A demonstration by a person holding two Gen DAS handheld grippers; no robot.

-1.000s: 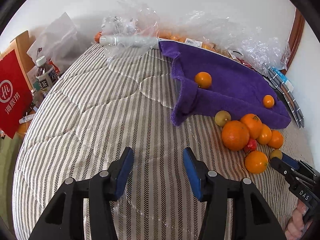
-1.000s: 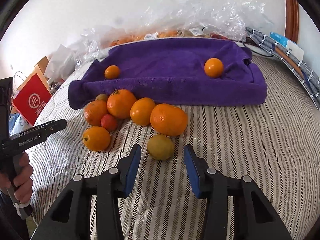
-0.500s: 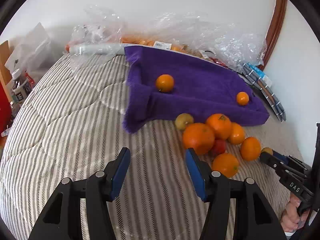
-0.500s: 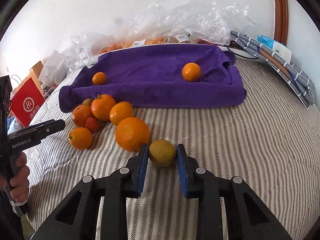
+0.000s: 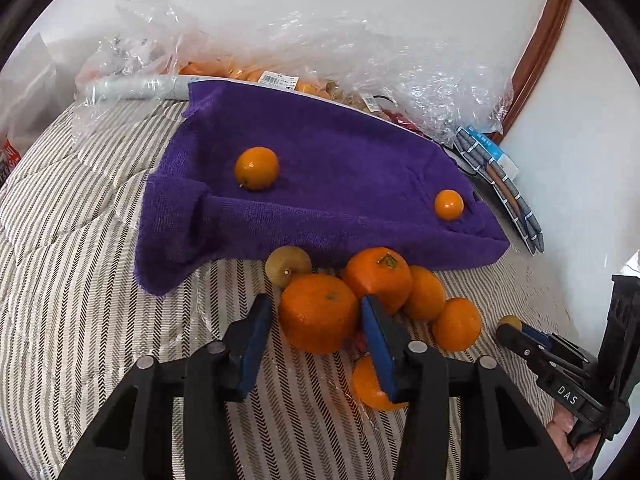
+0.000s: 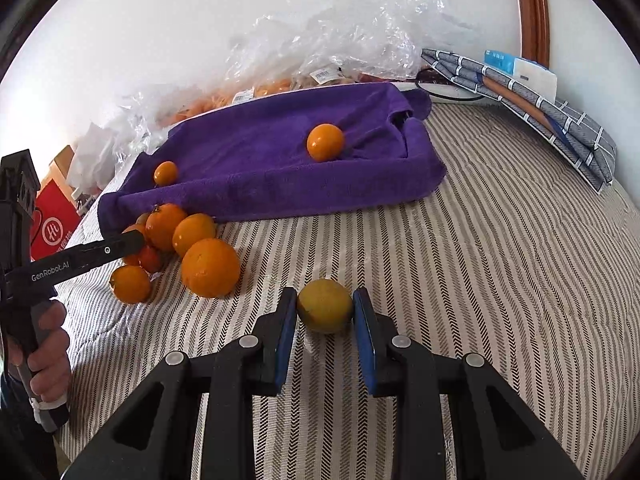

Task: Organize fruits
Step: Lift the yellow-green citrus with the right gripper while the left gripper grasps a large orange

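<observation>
Right gripper [image 6: 325, 312]: jaws pinching yellow-green fruit [image 6: 325, 305], pads touching both sides, fruit just above striped bedcover [image 6: 500, 280]. Left gripper [image 5: 316, 328]: jaws spread, straddling large orange [image 5: 318, 312]; contact w/ pads cannot be confirmed.

Items, largest first:
- Bedcover: carries everything.
- Purple towel [image 5: 340, 168]: lies toward far edge, front edge rolled up. Two small oranges on it, one at left [image 5: 256, 168], one at right [image 5: 449, 205], well apart.
- Clear plastic bags [image 5: 400, 64]: behind towel, against wall.
- Fruit pile [image 5: 400, 292]: on cover just in front of towel's front edge; approx. five oranges touching, incl. large one. Olive-yellow fruit [image 5: 288, 265] at rear left of pile, touching large orange.
</observation>
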